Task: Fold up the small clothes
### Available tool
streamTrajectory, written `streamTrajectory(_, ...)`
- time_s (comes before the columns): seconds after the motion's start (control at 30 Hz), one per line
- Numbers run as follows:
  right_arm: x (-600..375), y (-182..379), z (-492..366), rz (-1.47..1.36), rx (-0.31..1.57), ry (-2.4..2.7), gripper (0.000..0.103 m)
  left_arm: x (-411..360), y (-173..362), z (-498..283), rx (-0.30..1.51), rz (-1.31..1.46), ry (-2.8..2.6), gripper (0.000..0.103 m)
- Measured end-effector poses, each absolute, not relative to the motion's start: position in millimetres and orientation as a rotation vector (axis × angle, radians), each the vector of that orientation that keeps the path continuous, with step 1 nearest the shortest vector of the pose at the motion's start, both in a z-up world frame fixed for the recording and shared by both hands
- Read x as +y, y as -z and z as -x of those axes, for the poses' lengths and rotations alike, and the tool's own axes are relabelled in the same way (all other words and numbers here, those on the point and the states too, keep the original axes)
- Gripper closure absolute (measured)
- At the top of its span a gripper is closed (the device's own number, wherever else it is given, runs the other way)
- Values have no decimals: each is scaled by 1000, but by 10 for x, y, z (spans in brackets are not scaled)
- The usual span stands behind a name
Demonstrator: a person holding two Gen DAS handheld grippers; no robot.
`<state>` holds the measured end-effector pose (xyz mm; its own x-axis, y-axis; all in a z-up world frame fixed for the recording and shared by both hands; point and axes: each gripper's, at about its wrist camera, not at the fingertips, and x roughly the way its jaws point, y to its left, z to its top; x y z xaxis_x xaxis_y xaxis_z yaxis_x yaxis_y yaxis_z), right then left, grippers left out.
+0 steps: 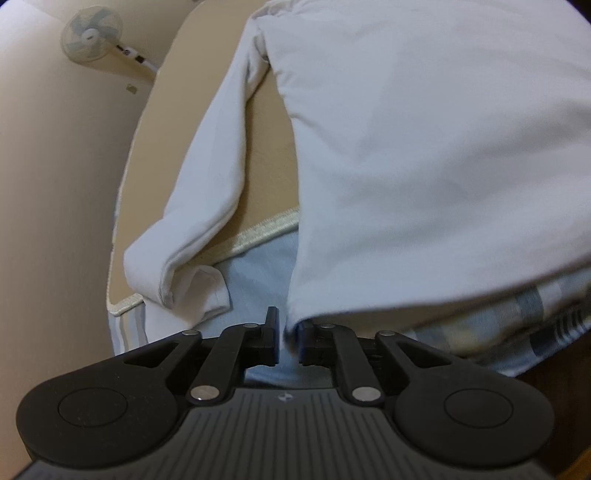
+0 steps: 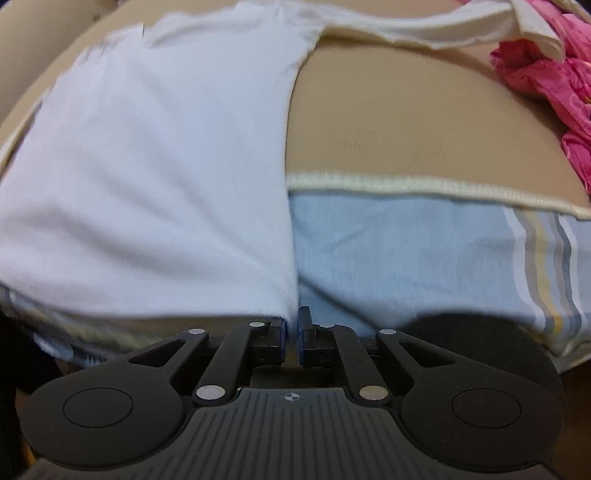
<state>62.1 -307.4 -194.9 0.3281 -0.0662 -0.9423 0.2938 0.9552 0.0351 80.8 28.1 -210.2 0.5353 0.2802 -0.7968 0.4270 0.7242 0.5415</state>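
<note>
**Hem corners at the near edge: square up before folding**

Closest to me, my left gripper has a narrow gap between its jaws. The near-left hem corner of the white shirt hangs against the right jaw, and I judge the pads are not pressing on it, though that corner is blurred. My right gripper stands nearly pressed together, with the shirt's other hem corner reaching down into the slit; whether the pads pinch it I cannot tell.

The hem overhangs the striped blue cloth that drapes the front edge. Beyond that, the shirt's body lies flat on the tan mat, bordered by a cream trim.

The left sleeve lies out to the side, its cuff doubled over the mat's corner. I would tuck it inward first, then lift both hem corners together and level, so the fold lands straight.

Farther off: a pink garment on the right, a fan beyond the mat.
</note>
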Motion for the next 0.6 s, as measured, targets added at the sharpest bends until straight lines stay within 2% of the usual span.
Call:
streamTrajectory(0.03, -3064, 1945, -591, -222, 1245, 233, 93, 308, 2098, -793, 1050, -795, 107, 75)
streamTrajectory(0.07, -3066, 1906, -543, -246, 1253, 231, 85, 338, 2076, -770, 1060, -790, 118, 58)
streamTrajectory(0.1, -3061, 1848, -491, -259, 1236, 225, 73, 381, 2025, -741, 1056, -775, 138, 44)
streamTrajectory(0.13, -3056, 1757, -427, -258, 1202, 223, 66, 427, 1946, -707, 1038, -754, 157, 37)
streamTrajectory(0.17, -3053, 1676, -382, -252, 1170, 231, 56, 469, 1850, -684, 1014, -732, 169, 25)
streamTrajectory(0.2, -3053, 1606, -358, -246, 1141, 239, 53, 492, 1749, -675, 991, -706, 176, 16)
streamTrajectory(0.33, -3059, 1371, -503, -231, 1015, 254, 51, 444, 1362, -823, 904, -557, 189, 11)
streamTrajectory(0.4, -3022, 1333, -712, -242, 954, 255, 50, 298, 1285, -992, 886, -483, 176, 1)
streamTrajectory(0.5, -2937, 1444, -1031, -272, 908, 232, 49, -18, 1379, -1193, 911, -446, 162, 1)
streamTrajectory(0.6, -2835, 1709, -1233, -258, 966, 222, 49, -318, 1727, -1218, 972, -552, 164, 1)
